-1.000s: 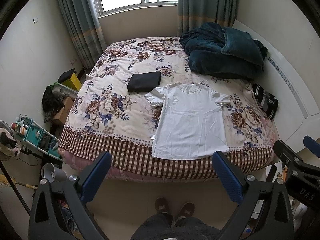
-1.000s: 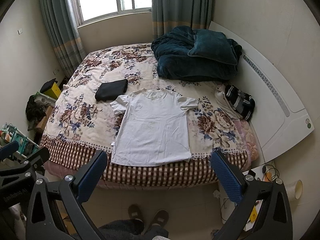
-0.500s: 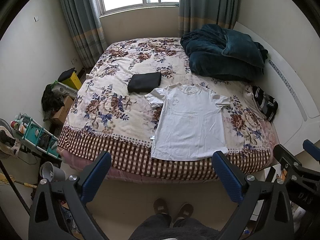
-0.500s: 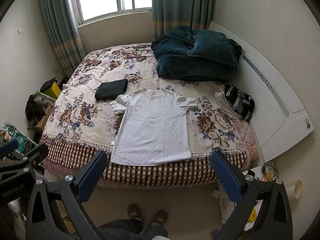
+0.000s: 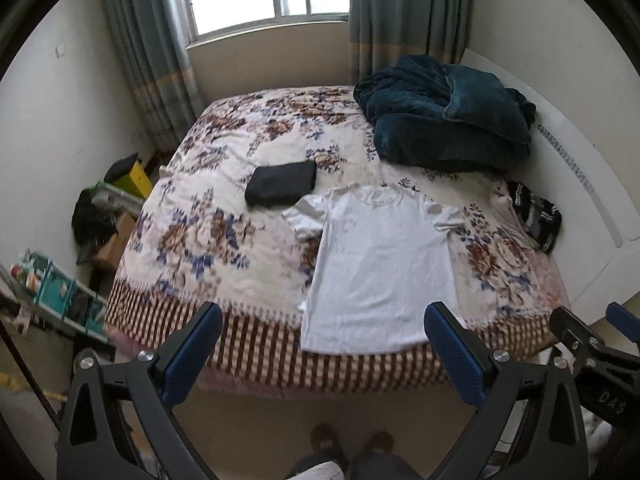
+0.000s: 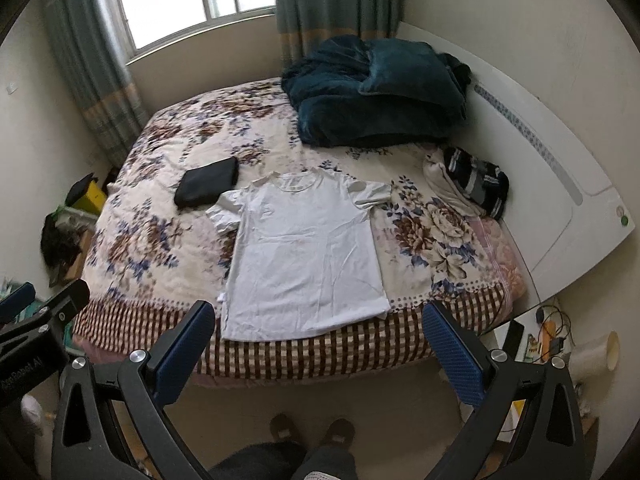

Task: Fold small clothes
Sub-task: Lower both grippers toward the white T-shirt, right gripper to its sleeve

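Both tools, left tool (image 5: 323,344) and right tool (image 6: 318,340), hang wide, empty, short of the white T-shirt (image 6: 306,256); its hem overhanging the bed (image 6: 160,240) edge may slide off if tugged.

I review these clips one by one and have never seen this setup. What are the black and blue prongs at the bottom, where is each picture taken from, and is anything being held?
No robot here: a person stands at the foot of a bed with a hand-held two-finger gripper in each hand. Each gripper carries a wide-angle camera looking forward along its fingers, so the prongs are the gripper's own fingers with blue pads.

One picture comes from the left gripper, the other from the right gripper. Each view also catches the other gripper at its edge.

On the bed lie a white T-shirt spread flat, a folded black garment beside its sleeve, a dark teal blanket and a striped bundle near the headboard.

Both grippers are open, off the bed, holding nothing. Folding has not begun.
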A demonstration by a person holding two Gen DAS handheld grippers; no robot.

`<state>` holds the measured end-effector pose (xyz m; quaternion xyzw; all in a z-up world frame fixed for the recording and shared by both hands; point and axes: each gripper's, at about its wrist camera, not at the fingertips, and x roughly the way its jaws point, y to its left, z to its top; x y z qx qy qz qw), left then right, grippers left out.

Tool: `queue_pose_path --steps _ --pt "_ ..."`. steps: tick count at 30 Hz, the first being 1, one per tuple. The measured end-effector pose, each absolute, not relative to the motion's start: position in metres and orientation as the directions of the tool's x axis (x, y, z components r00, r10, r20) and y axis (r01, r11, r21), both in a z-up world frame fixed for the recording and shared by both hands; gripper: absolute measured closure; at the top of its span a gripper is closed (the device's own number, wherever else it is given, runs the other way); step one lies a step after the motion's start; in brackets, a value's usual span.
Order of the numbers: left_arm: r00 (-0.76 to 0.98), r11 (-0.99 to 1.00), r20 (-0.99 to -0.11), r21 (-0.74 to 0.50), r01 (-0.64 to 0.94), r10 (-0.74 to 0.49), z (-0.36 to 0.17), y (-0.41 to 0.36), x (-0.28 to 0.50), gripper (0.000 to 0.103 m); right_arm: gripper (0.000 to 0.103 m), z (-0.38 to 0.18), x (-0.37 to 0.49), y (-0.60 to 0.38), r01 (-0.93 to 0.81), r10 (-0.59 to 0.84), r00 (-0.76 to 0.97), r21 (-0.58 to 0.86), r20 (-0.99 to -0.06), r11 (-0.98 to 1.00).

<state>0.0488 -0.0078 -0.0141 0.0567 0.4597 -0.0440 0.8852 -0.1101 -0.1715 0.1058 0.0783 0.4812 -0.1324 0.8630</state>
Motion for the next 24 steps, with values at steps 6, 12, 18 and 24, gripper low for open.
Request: queue_pose_path --steps 6,12,18,24 --pt "0.564 0.986 -0.826 0.101 0.136 0.007 -0.066 -0.034 0.126 0.0 0.0 0.053 -0.031 -0.19 0.354 -0.188 0.458 -0.015 -0.869 0.935" --pt "0.506 0.987 -0.86 0.134 0.092 0.069 -0.127 -0.059 0.204 0.0 0.0 -0.023 0.077 -0.234 0.375 -0.161 0.403 0.001 -0.901 0.927" --pt "0.434 0.983 -0.888 0.18 0.023 0.153 -0.189 -0.086 0.281 0.0 0.0 -0.115 0.194 -0.297 0.376 -0.058 0.356 0.086 -0.933 0.923" --pt "0.342 0.975 -0.915 0.224 -0.006 0.212 -0.278 -0.126 0.362 0.0 0.0 -0.229 0.305 -0.402 0.403 0.073 0.32 0.205 -0.945 0.892"
